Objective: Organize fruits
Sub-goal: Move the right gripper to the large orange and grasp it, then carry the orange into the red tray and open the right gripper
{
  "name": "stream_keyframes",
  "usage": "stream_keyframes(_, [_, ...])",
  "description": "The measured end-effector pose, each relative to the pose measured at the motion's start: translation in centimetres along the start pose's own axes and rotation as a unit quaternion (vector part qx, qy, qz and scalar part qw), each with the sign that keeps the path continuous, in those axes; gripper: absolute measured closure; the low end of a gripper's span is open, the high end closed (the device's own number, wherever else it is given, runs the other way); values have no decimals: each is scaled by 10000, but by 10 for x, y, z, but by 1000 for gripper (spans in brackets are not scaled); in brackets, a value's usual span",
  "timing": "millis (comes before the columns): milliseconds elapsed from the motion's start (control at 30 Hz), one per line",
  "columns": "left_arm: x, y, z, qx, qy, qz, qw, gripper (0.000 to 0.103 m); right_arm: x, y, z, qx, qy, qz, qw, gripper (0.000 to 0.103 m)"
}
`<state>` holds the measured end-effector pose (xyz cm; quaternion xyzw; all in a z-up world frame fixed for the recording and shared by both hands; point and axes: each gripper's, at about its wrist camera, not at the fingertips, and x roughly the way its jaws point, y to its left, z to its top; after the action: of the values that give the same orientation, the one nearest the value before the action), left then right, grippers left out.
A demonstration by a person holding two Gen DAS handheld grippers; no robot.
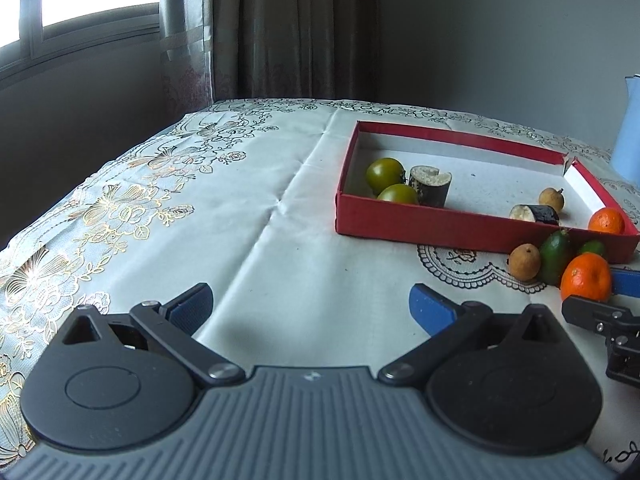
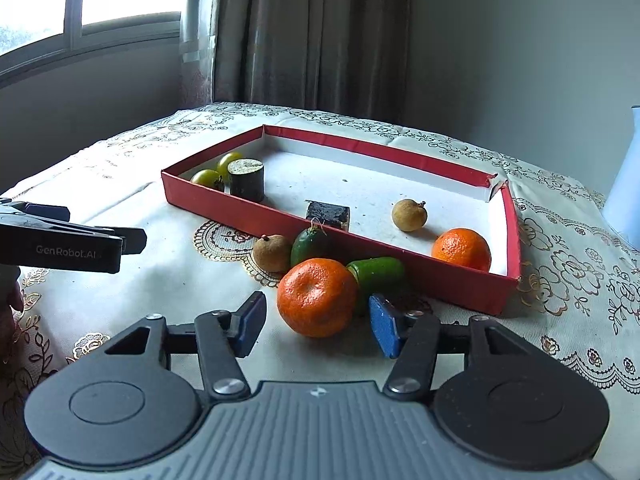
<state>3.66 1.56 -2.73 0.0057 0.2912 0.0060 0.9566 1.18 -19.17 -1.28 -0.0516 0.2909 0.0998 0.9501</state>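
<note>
A red shallow box (image 2: 460,280) (image 1: 440,226) lies on the table. In it are two green tomatoes (image 2: 208,178) (image 1: 386,172), two dark sugarcane pieces (image 2: 246,180) (image 2: 328,214), a brown longan (image 2: 409,215) and a tangerine (image 2: 461,250). In front of the box lie a tangerine (image 2: 318,298) (image 1: 586,278), two green fruits (image 2: 310,242) (image 2: 378,272) and a longan (image 2: 272,253). My right gripper (image 2: 318,326) is open, its fingers on either side of the near tangerine, not touching it. My left gripper (image 1: 310,308) is open and empty over bare cloth.
A white floral tablecloth (image 1: 200,208) covers the table. A pale blue jug (image 1: 630,132) stands at the far right. Curtains and a window are behind. The left gripper's body (image 2: 64,240) shows at the left in the right wrist view.
</note>
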Motion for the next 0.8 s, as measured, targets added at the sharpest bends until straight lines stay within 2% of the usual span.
stream_keyframes(67, [0,0,0,-12,12,4,10000,0,0,2,0,7,-12,-89,10000,54])
stream_keyframes(233, [1,2,0,-66,45,-7,10000,0,-1,4,0,58,-13,-88,9999,61])
stream_keyframes(467, [2,2,0,-64,56,16,10000,0,-16,1,-3,276,-221,82,9993,61])
stream_keyframes(800, [3,0,0,-32,68,94,9999,0,-41,-11,-2,467,-578,103,9972,61])
